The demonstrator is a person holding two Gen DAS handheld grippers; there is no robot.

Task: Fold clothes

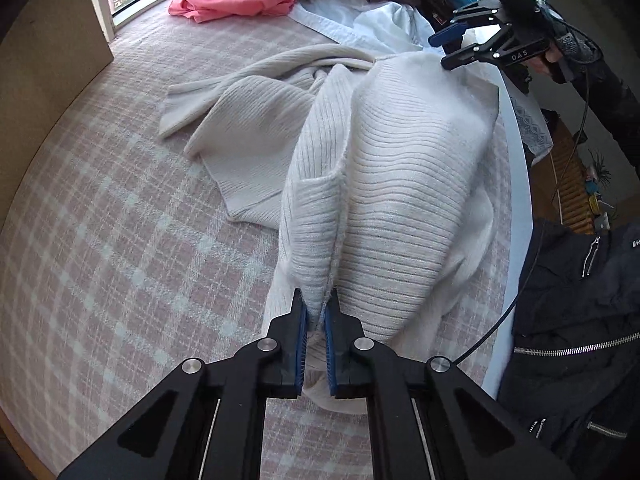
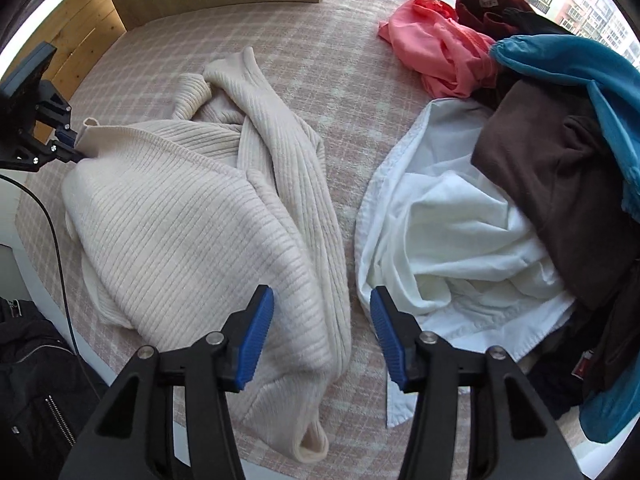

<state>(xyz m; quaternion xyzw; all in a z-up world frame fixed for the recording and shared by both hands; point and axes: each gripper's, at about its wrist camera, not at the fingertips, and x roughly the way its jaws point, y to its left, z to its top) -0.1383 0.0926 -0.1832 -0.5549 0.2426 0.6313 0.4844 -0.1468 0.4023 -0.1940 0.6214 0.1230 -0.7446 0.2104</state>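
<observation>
"DAS"-marked right gripper [image 1: 450, 49] above sweater [image 1: 400, 184]

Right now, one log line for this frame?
left hand-held gripper: shut on cream sweater | right hand-held gripper: open, above sweater edge | fold: unfinished

We see a cream sweater [image 2: 192, 216] with thin ribbed lines in the middle of the frame. Under it the bed cover [image 2: 344, 80] is pink with white checks. At the upper right we see a coral pink cloth [image 2: 436, 52], a dark red one [image 2: 488, 10], a bright blue one [image 2: 576, 68], a brown one [image 2: 552, 184] and a plain white one [image 2: 452, 232]. Both grippers are black with blue pads [image 2: 256, 340]. At the lower left is a black jacket [image 2: 32, 392] with silver zips.
</observation>
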